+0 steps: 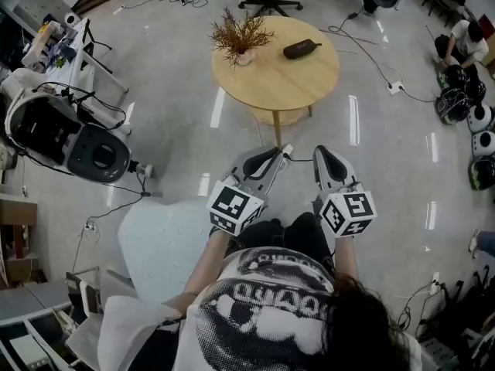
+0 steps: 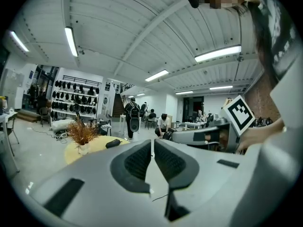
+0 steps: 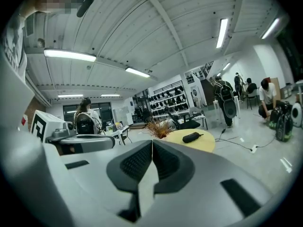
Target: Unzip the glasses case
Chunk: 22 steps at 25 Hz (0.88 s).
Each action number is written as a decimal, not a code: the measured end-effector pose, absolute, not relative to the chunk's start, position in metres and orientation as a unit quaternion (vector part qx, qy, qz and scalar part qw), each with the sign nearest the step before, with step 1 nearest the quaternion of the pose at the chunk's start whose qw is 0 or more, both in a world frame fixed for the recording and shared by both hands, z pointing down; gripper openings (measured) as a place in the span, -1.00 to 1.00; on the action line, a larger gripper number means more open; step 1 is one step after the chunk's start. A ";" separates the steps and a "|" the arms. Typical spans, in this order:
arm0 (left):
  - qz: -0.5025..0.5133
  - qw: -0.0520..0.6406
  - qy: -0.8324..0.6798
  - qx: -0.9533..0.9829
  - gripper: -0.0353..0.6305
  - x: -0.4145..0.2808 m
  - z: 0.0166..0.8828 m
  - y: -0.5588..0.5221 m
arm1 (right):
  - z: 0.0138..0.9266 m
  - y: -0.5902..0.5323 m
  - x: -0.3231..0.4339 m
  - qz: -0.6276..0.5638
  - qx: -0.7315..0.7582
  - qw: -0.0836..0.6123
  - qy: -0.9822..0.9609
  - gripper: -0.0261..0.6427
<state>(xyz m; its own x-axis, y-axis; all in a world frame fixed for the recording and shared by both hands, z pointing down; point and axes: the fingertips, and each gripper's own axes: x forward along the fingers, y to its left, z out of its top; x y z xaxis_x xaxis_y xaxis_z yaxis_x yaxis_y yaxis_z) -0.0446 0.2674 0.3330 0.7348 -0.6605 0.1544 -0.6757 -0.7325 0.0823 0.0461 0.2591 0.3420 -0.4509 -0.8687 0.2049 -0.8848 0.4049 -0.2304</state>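
Note:
The black glasses case (image 1: 302, 49) lies zipped near the far right of a round wooden table (image 1: 267, 79). It also shows as a small dark shape in the left gripper view (image 2: 112, 143) and the right gripper view (image 3: 191, 137). My left gripper (image 1: 283, 153) and right gripper (image 1: 322, 152) are held side by side in front of my chest, well short of the table and pointing toward it. The left jaws (image 2: 152, 143) meet with nothing between them. So do the right jaws (image 3: 152, 143). Neither gripper touches the case.
A small vase of dried brown twigs (image 1: 240, 39) stands on the table's left side. A white machine (image 1: 66, 137) and a pale chair (image 1: 158, 238) are on my left. Cables cross the floor, helmets (image 1: 470, 103) lie at right, and a person (image 1: 464, 41) crouches there.

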 end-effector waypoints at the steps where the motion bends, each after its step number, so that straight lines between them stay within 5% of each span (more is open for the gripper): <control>1: 0.058 0.069 -0.360 0.928 -0.81 -0.045 0.334 0.265 | 0.343 0.257 0.046 0.156 0.523 0.027 -0.838 -0.94; 22: 0.081 0.099 -0.417 0.900 -0.81 0.003 0.358 0.082 | 0.373 0.059 0.100 0.184 0.466 0.051 -0.864 -0.89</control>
<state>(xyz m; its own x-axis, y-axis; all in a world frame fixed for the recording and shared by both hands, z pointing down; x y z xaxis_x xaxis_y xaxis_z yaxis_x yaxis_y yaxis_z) 0.0025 0.0819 0.3578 0.6389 -0.7346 0.2285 -0.7666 -0.6326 0.1100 0.0997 0.0593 0.3732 -0.5600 -0.7871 0.2587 -0.8242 0.4975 -0.2705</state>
